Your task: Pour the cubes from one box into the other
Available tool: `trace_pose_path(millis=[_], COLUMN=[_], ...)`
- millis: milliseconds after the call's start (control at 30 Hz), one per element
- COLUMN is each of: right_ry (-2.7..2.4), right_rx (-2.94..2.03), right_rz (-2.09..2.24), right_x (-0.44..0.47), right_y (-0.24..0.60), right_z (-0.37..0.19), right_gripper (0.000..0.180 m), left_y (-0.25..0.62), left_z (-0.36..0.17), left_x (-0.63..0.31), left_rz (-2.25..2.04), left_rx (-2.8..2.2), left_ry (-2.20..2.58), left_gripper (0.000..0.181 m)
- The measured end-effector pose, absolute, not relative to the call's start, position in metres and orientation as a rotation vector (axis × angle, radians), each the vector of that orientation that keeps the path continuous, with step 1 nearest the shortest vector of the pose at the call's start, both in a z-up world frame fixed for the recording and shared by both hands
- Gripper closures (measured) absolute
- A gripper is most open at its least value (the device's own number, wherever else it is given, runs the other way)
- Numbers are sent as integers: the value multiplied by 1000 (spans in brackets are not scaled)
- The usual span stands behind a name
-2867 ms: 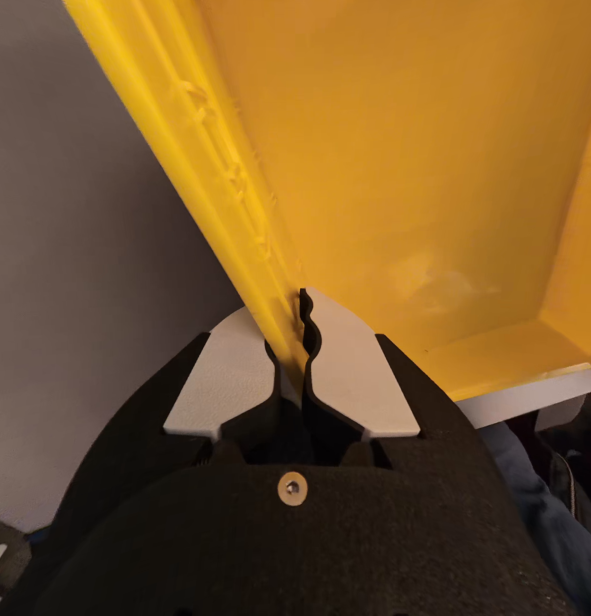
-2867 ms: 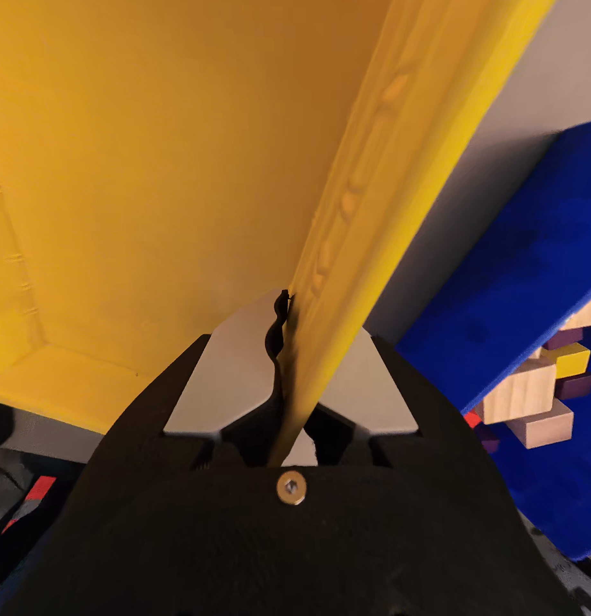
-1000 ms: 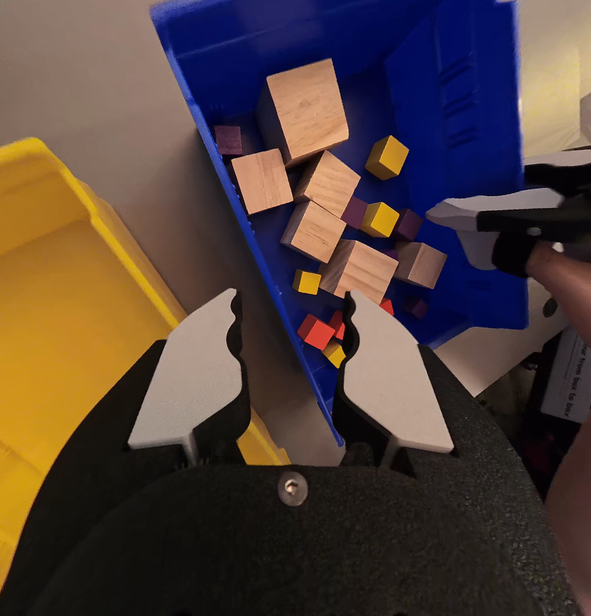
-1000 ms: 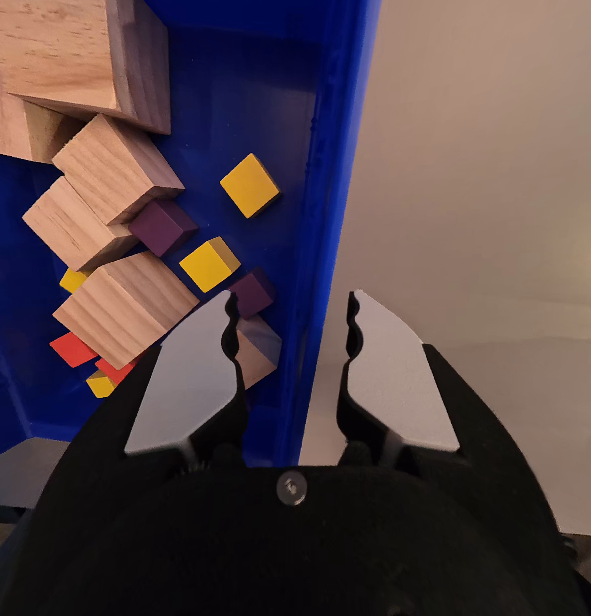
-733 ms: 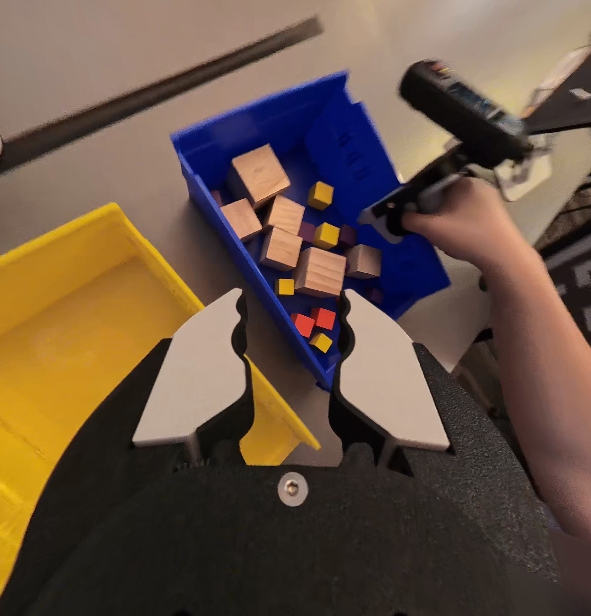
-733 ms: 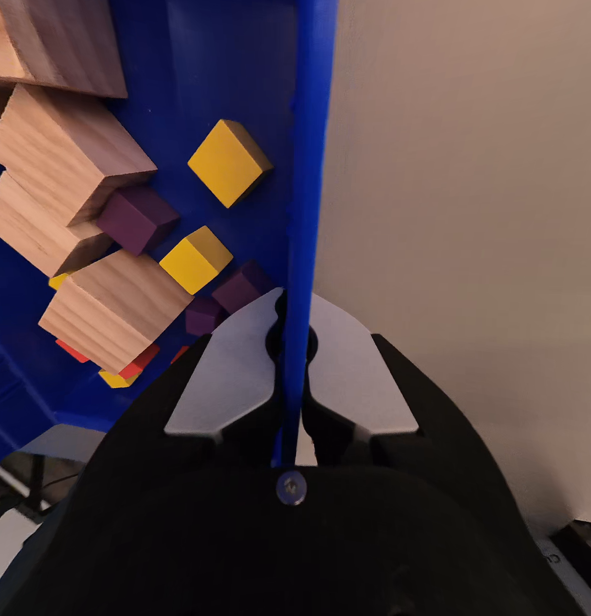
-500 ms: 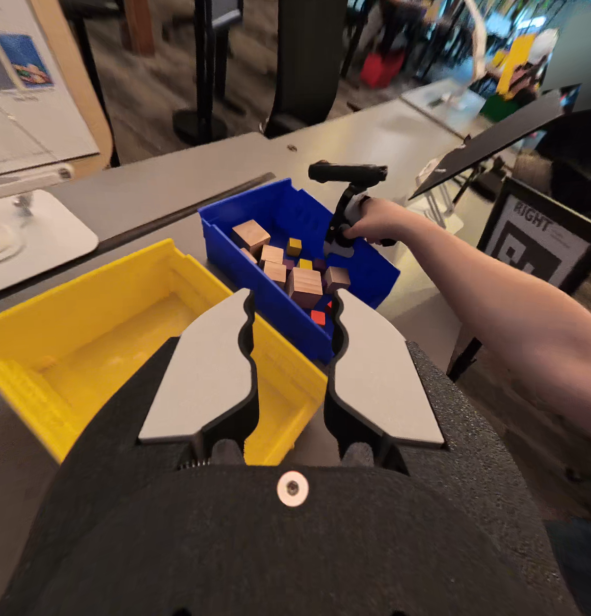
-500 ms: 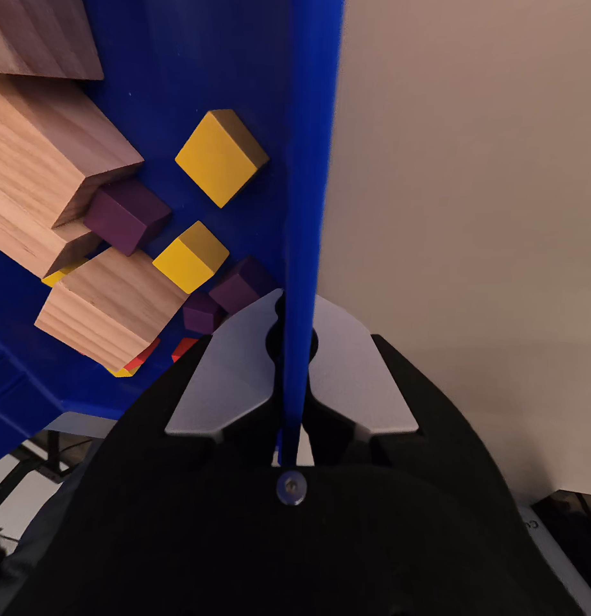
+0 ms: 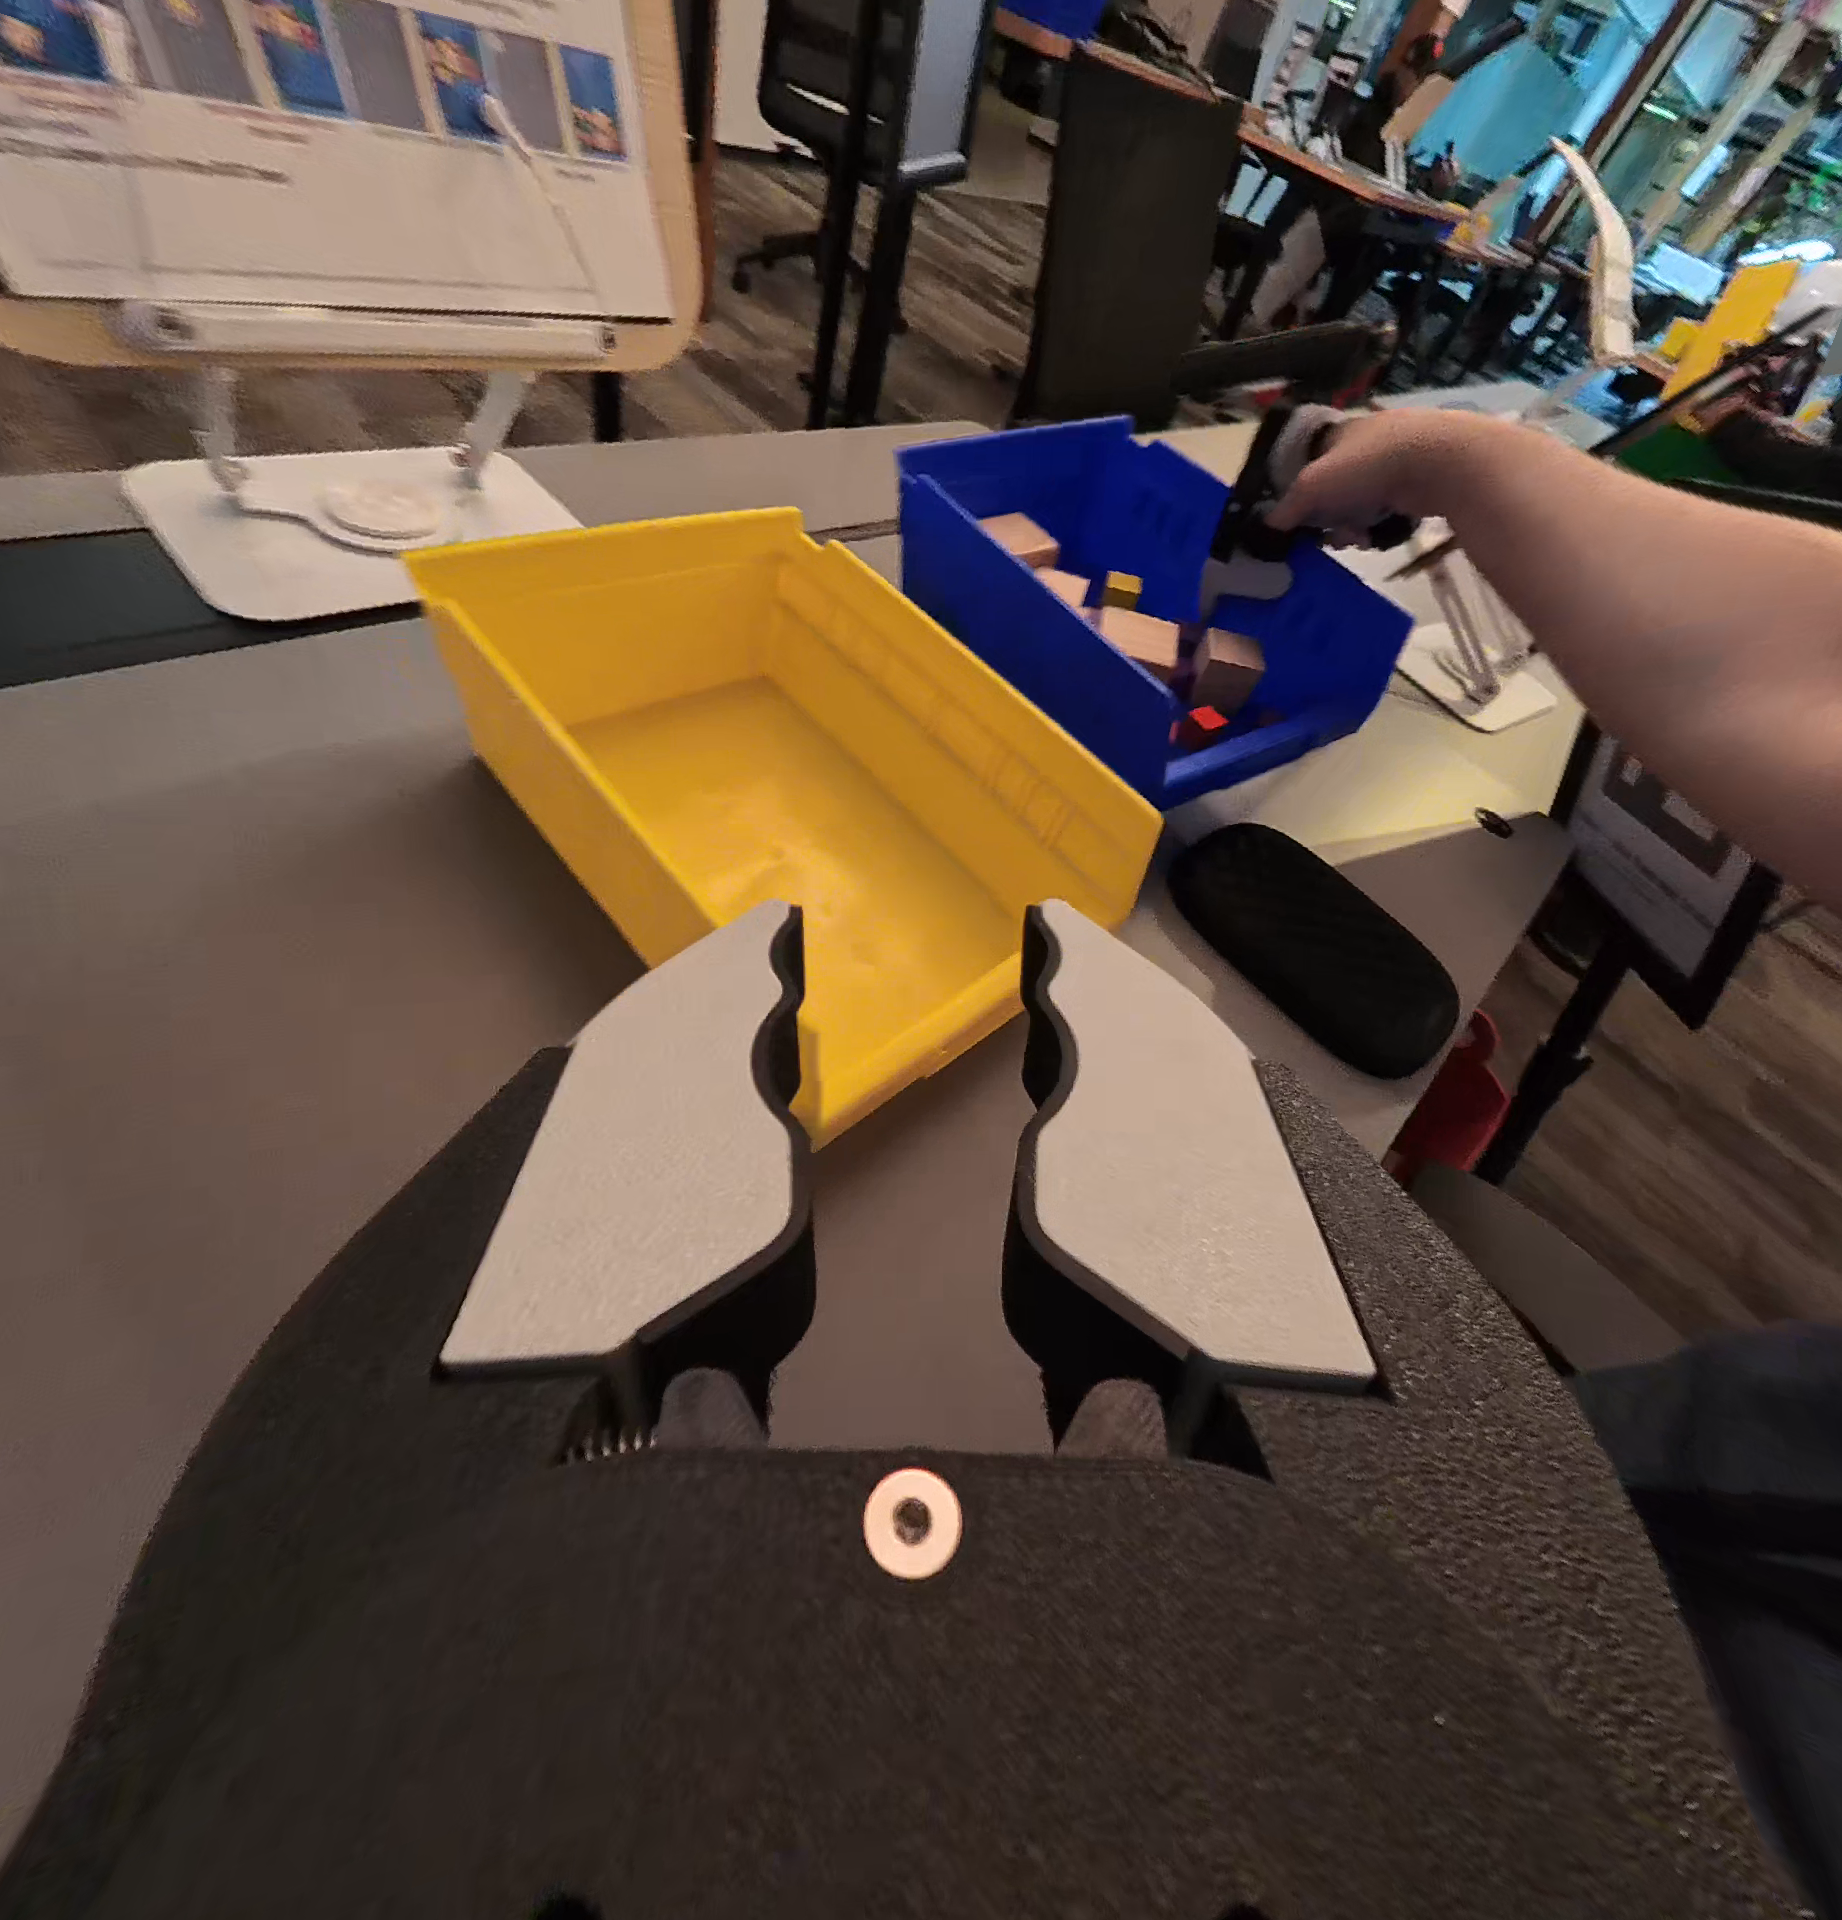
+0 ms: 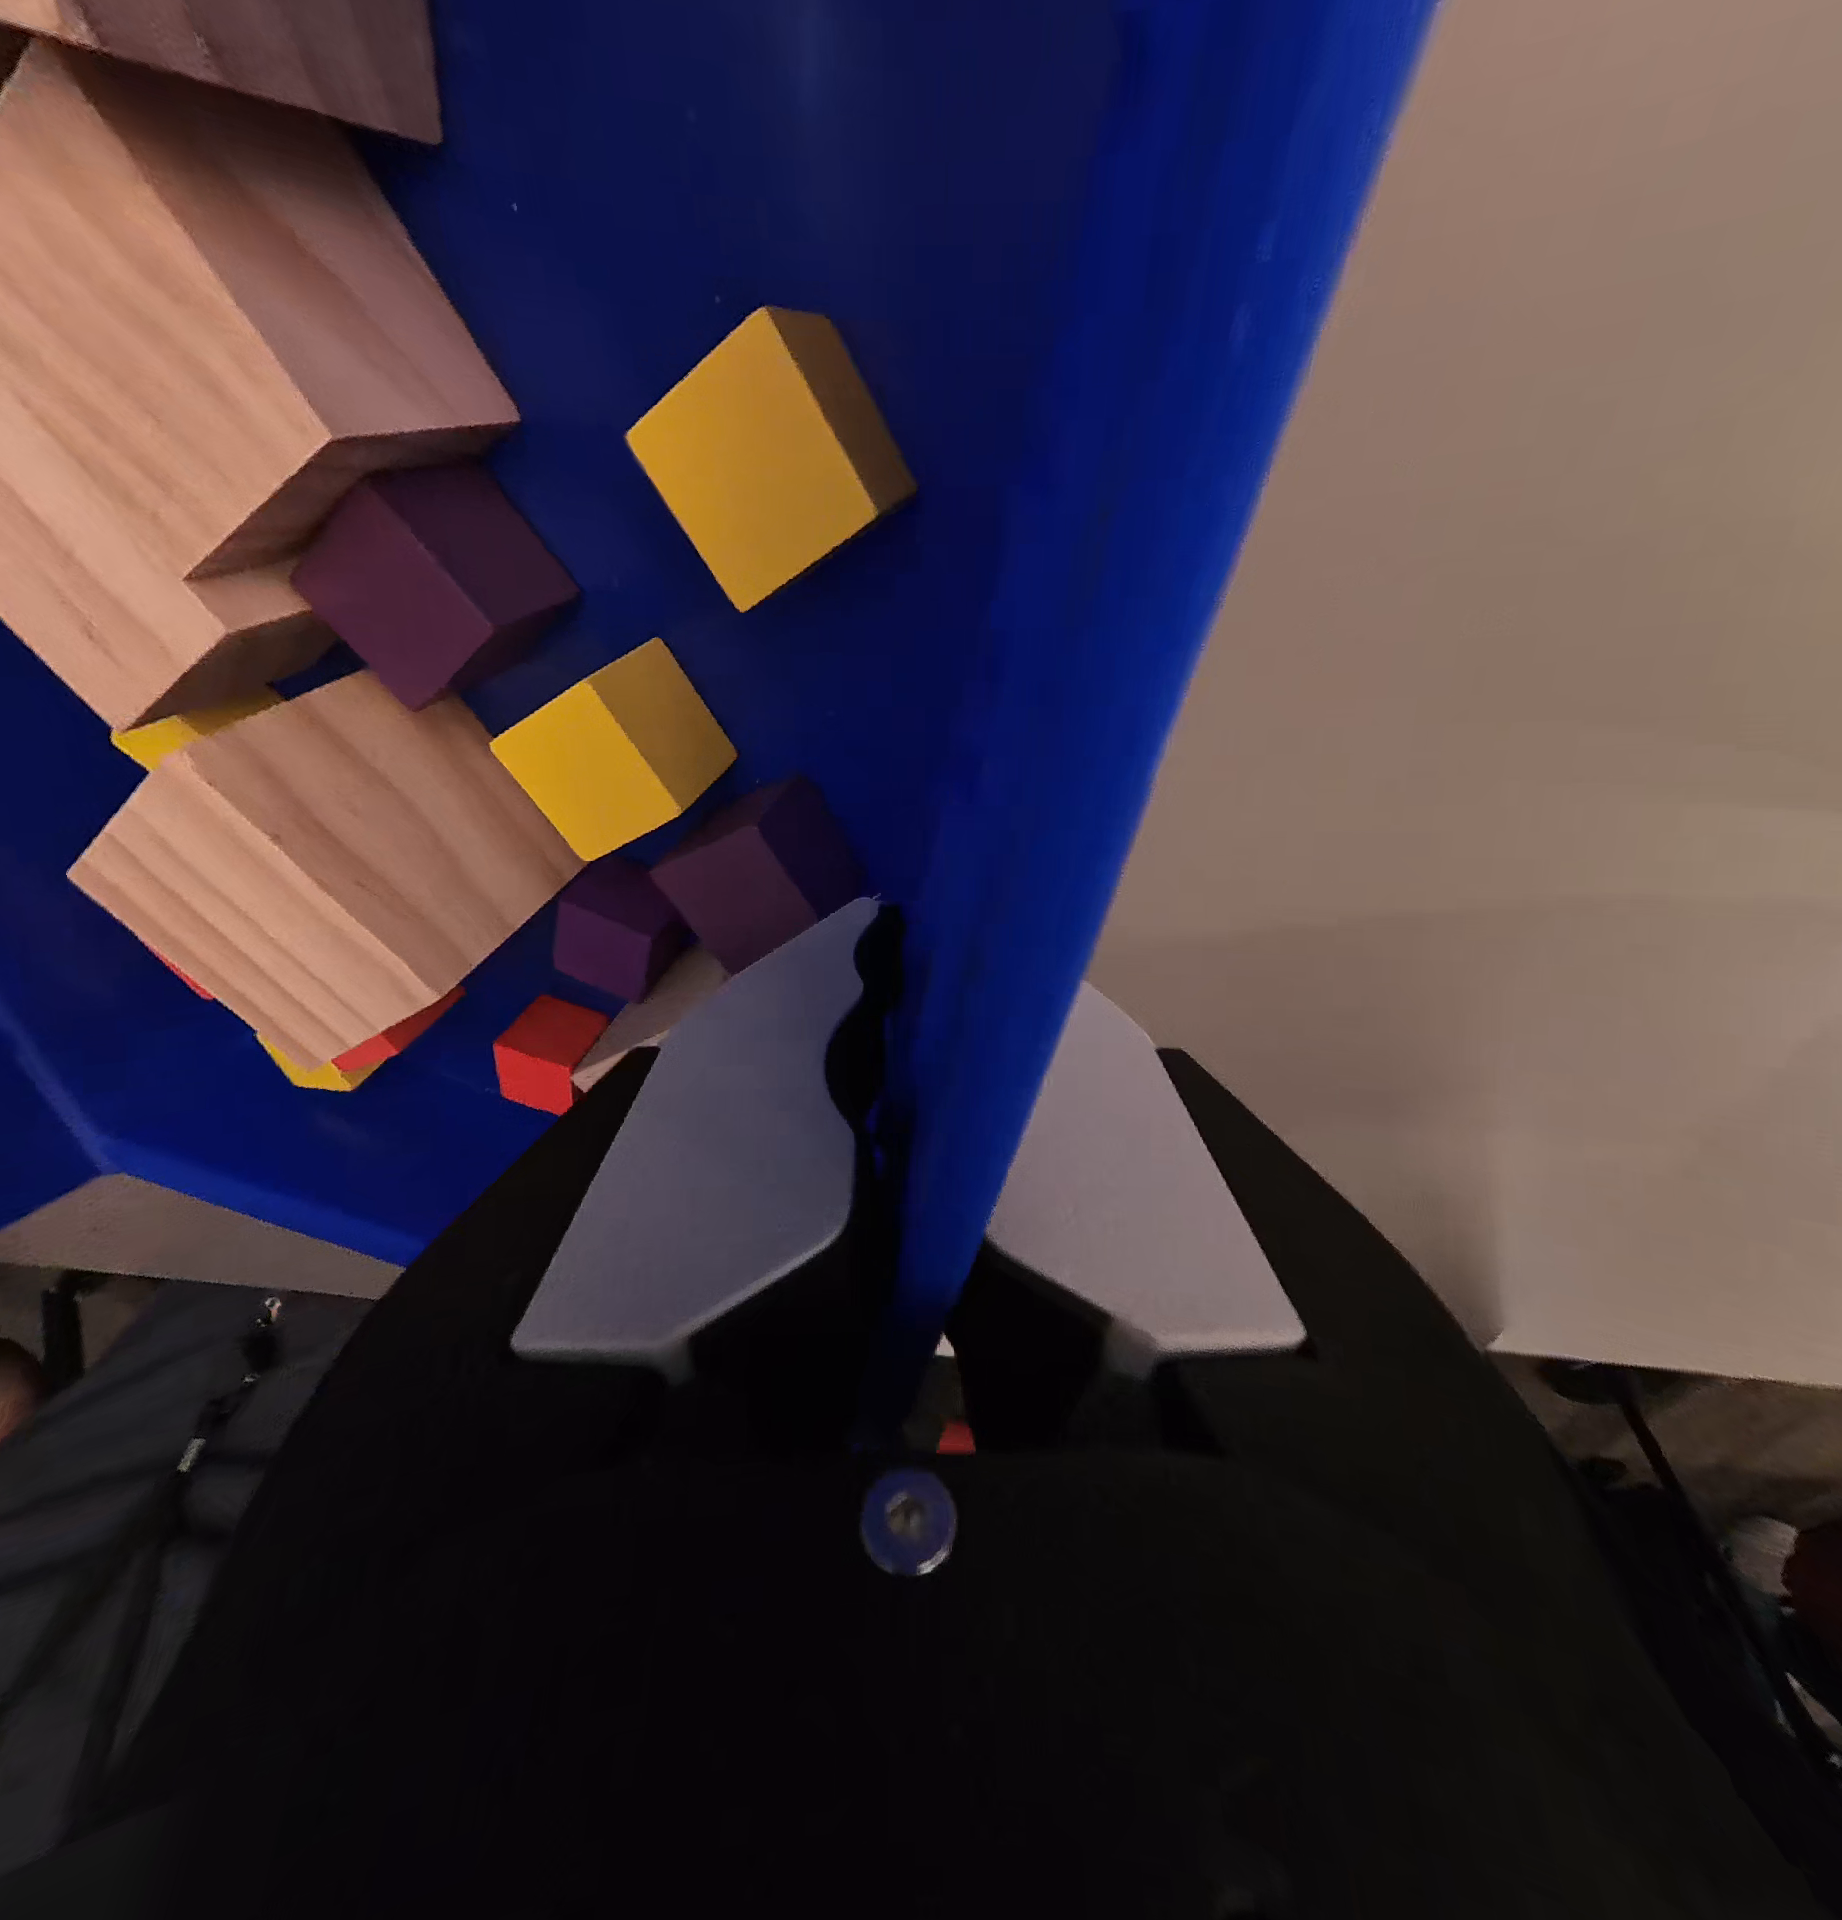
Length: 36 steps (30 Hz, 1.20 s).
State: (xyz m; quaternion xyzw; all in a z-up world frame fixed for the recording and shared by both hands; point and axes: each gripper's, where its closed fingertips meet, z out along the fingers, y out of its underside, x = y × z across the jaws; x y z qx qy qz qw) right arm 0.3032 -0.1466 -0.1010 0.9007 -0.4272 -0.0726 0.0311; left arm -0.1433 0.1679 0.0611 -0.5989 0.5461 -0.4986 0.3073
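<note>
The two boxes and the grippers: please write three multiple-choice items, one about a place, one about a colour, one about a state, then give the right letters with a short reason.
1. Where are the cubes?
A. in the yellow box
B. in the blue box
C. on the table

2. What colour is the empty box?
A. yellow
B. red
C. green

3. What is the state of the right gripper?
A. open above the table
B. shut on a cube
C. shut on the blue box

Answers:
1 B: the cubes lie inside the blue box, none on the table.
2 A: the yellow box shows only its bare floor.
3 C: the right gripper has one finger inside and one outside the blue wall, closed on it; the left gripper is open and holds nothing.
</note>
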Motion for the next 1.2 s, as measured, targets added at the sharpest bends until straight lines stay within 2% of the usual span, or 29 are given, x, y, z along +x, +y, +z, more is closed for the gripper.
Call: trace_pose_path(millis=[333, 567, 800, 933, 1000, 1200], right_ry=[-1305, -1078, -707, -557, -496, -410], right_rx=[2873, 3007, 3136, 3162, 3168, 3169], right_rz=[-132, -178, -368, -497, -541, -578], right_x=[295, 244, 147, 83, 55, 0], right_y=[-121, -5, 170, 253, 285, 344], right_z=[-6, 38, 31, 20, 14, -28], right_gripper=[173, 175, 174, 174, 175, 175], left_y=[216, 243, 260, 270, 274, 277], left_z=[48, 44, 44, 47, 52, 66], left_x=[-211, -258, -311, -341, -353, -357], left_rz=[-1292, -1319, -1250, -1183, -1156, -1129], left_rx=[-1663, -1694, -1713, -1729, -1719, -1638], left_ry=[1228, 1056, 917, 840, 809, 808], left_gripper=[141, 141, 140, 130, 123, 118])
